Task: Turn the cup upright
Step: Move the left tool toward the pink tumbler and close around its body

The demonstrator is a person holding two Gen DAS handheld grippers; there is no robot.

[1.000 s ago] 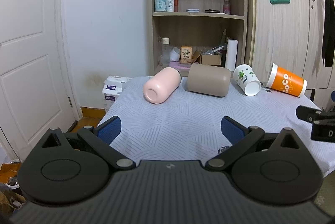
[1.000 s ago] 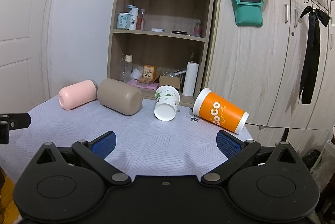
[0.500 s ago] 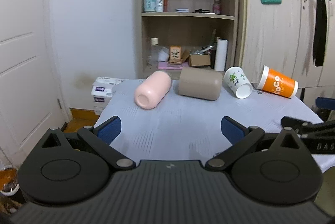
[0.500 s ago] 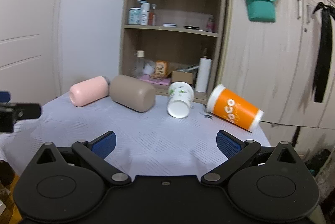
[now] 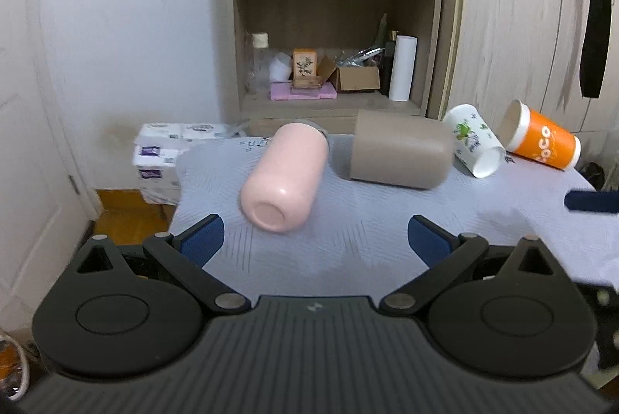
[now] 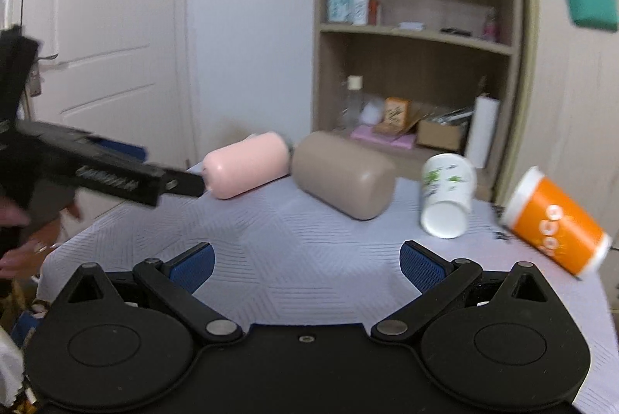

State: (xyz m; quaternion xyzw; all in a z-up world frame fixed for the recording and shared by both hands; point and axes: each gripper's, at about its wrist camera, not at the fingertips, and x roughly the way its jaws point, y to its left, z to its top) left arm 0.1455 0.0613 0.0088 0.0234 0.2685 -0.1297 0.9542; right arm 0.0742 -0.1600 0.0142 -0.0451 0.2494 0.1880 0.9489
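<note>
Four cups lie on their sides on the cloth-covered table (image 5: 348,243): a pink cup (image 5: 284,178), a taupe cup (image 5: 400,153), a white floral paper cup (image 5: 474,145) and an orange paper cup (image 5: 541,141). My left gripper (image 5: 315,240) is open and empty, just in front of the pink cup's bottom end. My right gripper (image 6: 305,259) is open and empty over the table's near part. In the right wrist view the pink cup (image 6: 247,170), taupe cup (image 6: 344,180), white cup (image 6: 447,199) and orange cup (image 6: 557,224) lie in a row; the left gripper (image 6: 182,183) reaches toward the pink one.
A wooden shelf unit (image 5: 336,27) with bottles and boxes stands behind the table. Wardrobe doors (image 5: 522,46) are at the right, a white door (image 6: 96,46) at the left. Tissue packs (image 5: 162,154) sit on the floor by the table's left edge.
Both grippers have moved forward toward the cups. The left gripper has closed in on the pink cup. The right view has swung left, with the left gripper now well inside it.
</note>
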